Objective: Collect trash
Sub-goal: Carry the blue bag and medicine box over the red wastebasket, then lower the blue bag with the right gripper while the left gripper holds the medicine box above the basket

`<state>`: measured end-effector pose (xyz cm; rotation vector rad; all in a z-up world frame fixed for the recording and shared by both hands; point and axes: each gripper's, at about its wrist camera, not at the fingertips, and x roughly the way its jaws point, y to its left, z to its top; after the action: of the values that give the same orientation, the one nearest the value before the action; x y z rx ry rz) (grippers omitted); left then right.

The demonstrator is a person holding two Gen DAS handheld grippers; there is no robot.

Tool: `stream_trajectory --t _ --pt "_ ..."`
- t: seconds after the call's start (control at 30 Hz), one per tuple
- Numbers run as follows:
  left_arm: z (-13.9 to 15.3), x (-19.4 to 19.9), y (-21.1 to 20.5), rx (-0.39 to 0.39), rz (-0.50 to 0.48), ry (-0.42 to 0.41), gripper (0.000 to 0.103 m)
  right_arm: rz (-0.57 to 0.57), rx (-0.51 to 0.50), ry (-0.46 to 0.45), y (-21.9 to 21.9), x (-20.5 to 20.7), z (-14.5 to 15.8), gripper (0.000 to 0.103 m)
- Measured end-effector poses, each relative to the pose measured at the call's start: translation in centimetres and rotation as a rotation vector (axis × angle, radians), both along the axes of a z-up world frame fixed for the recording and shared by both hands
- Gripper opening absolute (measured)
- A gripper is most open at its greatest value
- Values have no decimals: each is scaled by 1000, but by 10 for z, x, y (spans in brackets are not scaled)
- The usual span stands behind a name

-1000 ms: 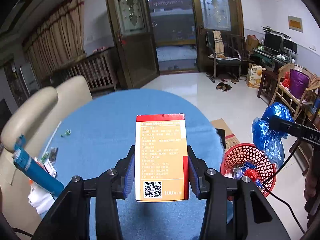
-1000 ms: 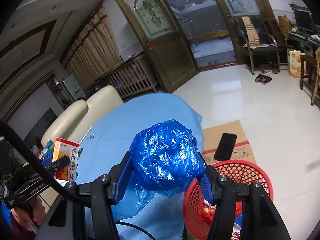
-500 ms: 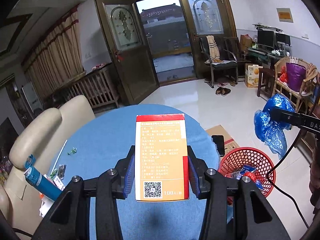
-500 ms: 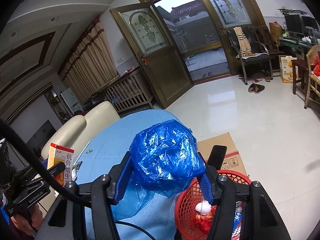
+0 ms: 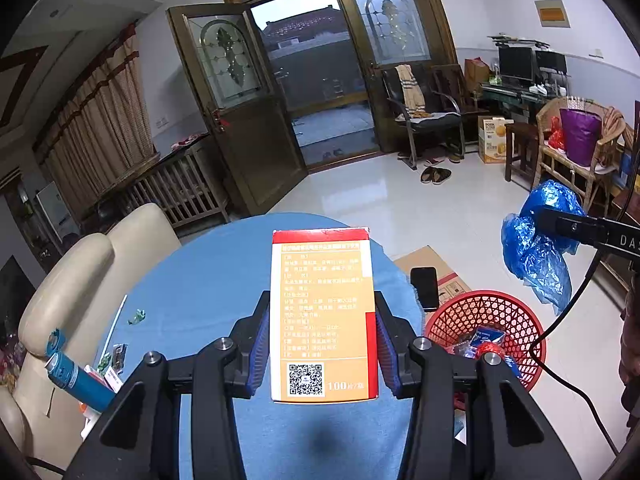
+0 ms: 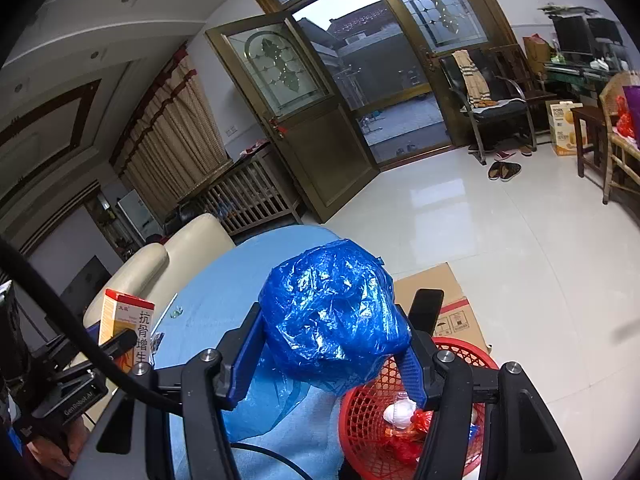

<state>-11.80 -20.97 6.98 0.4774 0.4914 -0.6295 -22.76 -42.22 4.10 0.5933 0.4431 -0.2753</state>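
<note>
1. I've got the left claw (image 5: 322,344) clamped on an orange medicine box (image 5: 322,312), pads flat against its two long sides, box upright and lifted off the blue tabletop (image 5: 208,280)
2. Right claw (image 6: 332,344) is squeezed around a crumpled blue plastic bag (image 6: 332,316), with a loose tail of film trailing below the fingers
3. The red mesh basket (image 5: 490,320) sits on the floor just off the tabletop's right edge, already holding some wrappers; from the right wrist view the bag hangs near its rim, partly above it
4. So I judge we're mid-carry: both pieces picked, neither dropped yet
5. Next move, as I read it: bring the bag fully over the basket mouth and release, minding that trailing film so it doesn't snag the rim
6. Then swing the box across to the right and drop it in too
7. A phone (image 5: 425,288) lies on flattened cardboard (image 5: 432,258) beside the basket; I'd steer clear of it
8. Small scraps (image 5: 136,316) remain on the tabletop for later
</note>
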Motion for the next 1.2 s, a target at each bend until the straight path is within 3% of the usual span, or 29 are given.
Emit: stream_trajectory --t 0.67,1.2 --pt "-15 -10 -35 60 -44 14 48 -36 61 -11 -22 -7 -12 63" --pt "-17 -4 -36 84 -66 27 48 -50 88 -5 -30 -7 -17 64"
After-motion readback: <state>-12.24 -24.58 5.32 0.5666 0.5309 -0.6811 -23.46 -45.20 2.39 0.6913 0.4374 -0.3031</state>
